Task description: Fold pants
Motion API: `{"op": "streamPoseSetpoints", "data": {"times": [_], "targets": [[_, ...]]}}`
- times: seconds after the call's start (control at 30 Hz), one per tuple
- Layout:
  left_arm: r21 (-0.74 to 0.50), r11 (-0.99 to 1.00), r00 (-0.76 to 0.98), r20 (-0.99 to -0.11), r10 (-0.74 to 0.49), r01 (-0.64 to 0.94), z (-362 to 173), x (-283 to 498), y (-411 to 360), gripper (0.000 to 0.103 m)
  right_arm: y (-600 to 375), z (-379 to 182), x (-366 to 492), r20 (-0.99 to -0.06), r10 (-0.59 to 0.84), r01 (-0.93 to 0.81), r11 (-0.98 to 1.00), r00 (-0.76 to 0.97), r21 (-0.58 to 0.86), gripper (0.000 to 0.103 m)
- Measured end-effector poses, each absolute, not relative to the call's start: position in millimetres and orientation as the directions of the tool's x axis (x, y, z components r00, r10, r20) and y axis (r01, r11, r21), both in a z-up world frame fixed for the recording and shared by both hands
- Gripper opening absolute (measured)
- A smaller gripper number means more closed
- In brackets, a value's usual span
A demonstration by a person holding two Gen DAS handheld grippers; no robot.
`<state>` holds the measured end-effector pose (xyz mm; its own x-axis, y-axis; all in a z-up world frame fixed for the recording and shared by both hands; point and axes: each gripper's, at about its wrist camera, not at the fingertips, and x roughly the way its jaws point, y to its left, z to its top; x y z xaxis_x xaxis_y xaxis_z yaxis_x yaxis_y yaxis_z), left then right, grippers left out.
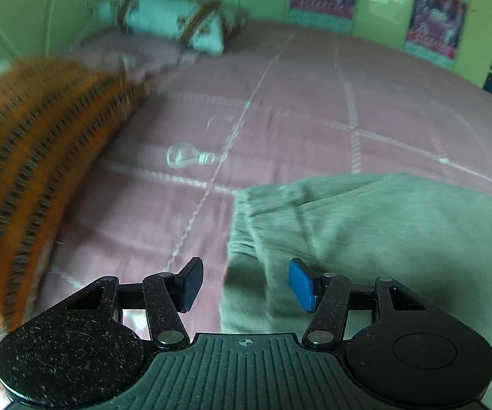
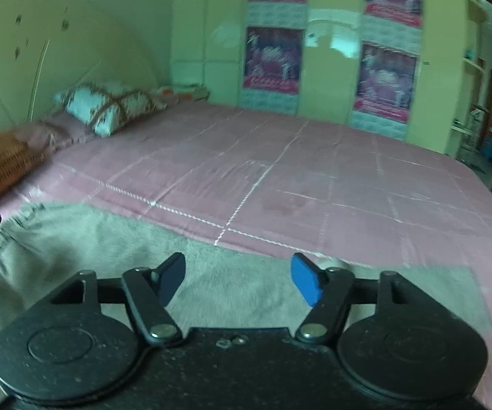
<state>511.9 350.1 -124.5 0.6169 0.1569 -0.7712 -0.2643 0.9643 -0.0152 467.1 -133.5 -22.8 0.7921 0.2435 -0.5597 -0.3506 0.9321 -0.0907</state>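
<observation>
Grey-green fleece, soft and slightly fuzzy, is what lies under both my claws: the pants (image 1: 382, 239) are spread flat along the near edge of the bed (image 2: 314, 177). Their gathered elastic waistband (image 1: 246, 218) puckers into small pleats at the left end, and a long crease runs away from it across the cloth. In the right wrist view the pants (image 2: 109, 239) stretch as a broad band from the left edge toward a straight hem on the right.

My left claw (image 1: 246, 285) hangs over the waistband edge with its jaws apart, gripping nothing; one finger is over the bedspread, the other over the fleece. My right claw (image 2: 237, 282) hangs over the middle of the pants, jaws likewise apart and empty. Neither set of pads presses the fabric.

The bedspread is smooth, pink and quilted into big squares by pale stitched lines. A clear glass light bulb (image 1: 189, 155) lies on it, beyond the waistband and apart from the pants. An orange cushion (image 1: 34, 177) with dark woven stripes crowds the left side, blurred. Farther back, a pale patterned pillow (image 2: 106, 106) rests against the green headboard wall, and pink posters (image 2: 273, 58) hang on the glossy green wardrobe.
</observation>
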Motion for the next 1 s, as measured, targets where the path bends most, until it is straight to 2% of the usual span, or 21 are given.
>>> {"op": "streamPoseSetpoints", "data": {"times": [0.1, 0.2, 0.33, 0.47, 0.6, 0.73, 0.87, 0.9, 1.0], "targets": [[-0.086, 0.956, 0.643, -0.756, 0.122, -0.282, -141.0, 535.1, 366.3, 0.057, -124.8, -46.5, 499.5, -0.594, 0.242, -0.380, 0.918, 0.767, -0.117, 0.047], [-0.086, 0.966, 0.645, -0.758, 0.094, -0.243, -149.5, 555.8, 366.7, 0.057, -114.5, -67.8, 528.3, -0.621, 0.246, -0.408, 0.904, 0.744, -0.131, 0.043], [-0.086, 0.978, 0.633, -0.772, 0.056, -0.192, -157.5, 574.9, 367.2, 0.057, -106.0, -87.9, 560.4, -0.644, 0.243, -0.438, 0.885, 0.726, -0.159, 0.043], [-0.151, 0.974, 0.636, -0.771, -0.010, -0.168, -157.4, 575.5, 374.7, 0.057, -104.3, -98.0, 584.2, -0.682, 0.248, -0.470, 0.868, 0.688, -0.158, 0.041], [-0.196, 0.971, 0.646, -0.761, -0.062, -0.137, -157.1, 577.2, 381.1, 0.057, -105.7, -98.1, 594.8, -0.715, 0.315, -0.555, 0.823, 0.624, -0.123, 0.038], [-0.164, 0.978, 0.645, -0.763, -0.042, -0.130, -162.7, 582.7, 369.1, 0.065, -99.1, -108.0, 606.4, -0.751, 0.289, -0.589, 0.792, 0.593, -0.160, 0.041], [-0.164, 0.979, 0.655, -0.754, -0.046, -0.120, -163.7, 582.7, 367.9, 0.065, -96.9, -110.7, 609.3, -0.753, 0.293, -0.603, 0.780, 0.589, -0.167, 0.042], [-0.167, 0.979, 0.657, -0.752, -0.052, -0.114, -164.0, 582.5, 368.9, 0.063, -97.7, -110.3, 609.6, -0.751, 0.307, -0.611, 0.775, 0.585, -0.159, 0.042], [-0.179, 0.980, 0.672, -0.737, -0.071, -0.092, -163.5, 582.8, 368.6, 0.042, -98.0, -115.4, 610.9, -0.753, 0.313, -0.623, 0.766, 0.578, -0.159, 0.043]]}}
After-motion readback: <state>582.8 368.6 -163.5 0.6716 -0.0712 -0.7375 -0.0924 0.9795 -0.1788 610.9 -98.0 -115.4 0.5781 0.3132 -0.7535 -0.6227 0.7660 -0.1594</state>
